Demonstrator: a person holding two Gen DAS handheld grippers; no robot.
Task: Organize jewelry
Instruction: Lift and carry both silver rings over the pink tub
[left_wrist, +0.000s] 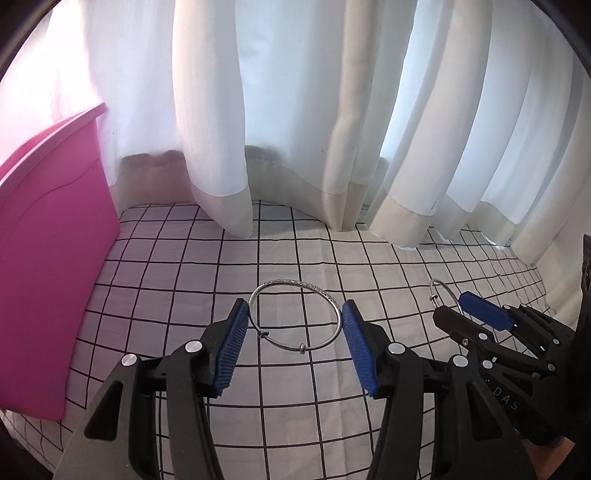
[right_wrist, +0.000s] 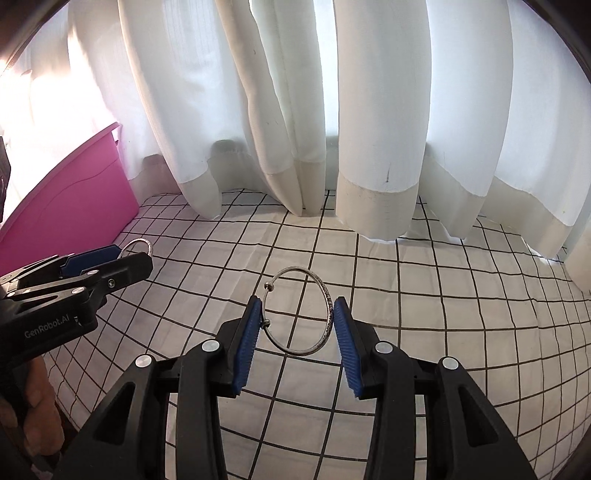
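Note:
Two thin silver bangles are in play. My left gripper (left_wrist: 293, 317) has its blue pads touching either side of one silver bangle (left_wrist: 334, 306) above the checked cloth; it shows again in the right wrist view (right_wrist: 146, 244) between the left gripper's fingers (right_wrist: 92, 258). My right gripper (right_wrist: 297, 314) has its pads against the second silver bangle (right_wrist: 327, 295), which is tilted, with small bead ends. That bangle also shows in the left wrist view (left_wrist: 439, 286) at the right gripper's fingers (left_wrist: 480, 308).
A pink plastic box (left_wrist: 48, 258) stands at the left, also in the right wrist view (right_wrist: 74, 192). White curtains (left_wrist: 295, 110) hang along the back edge of the black-gridded white cloth (left_wrist: 258, 258). A hand shows at lower left (right_wrist: 40, 413).

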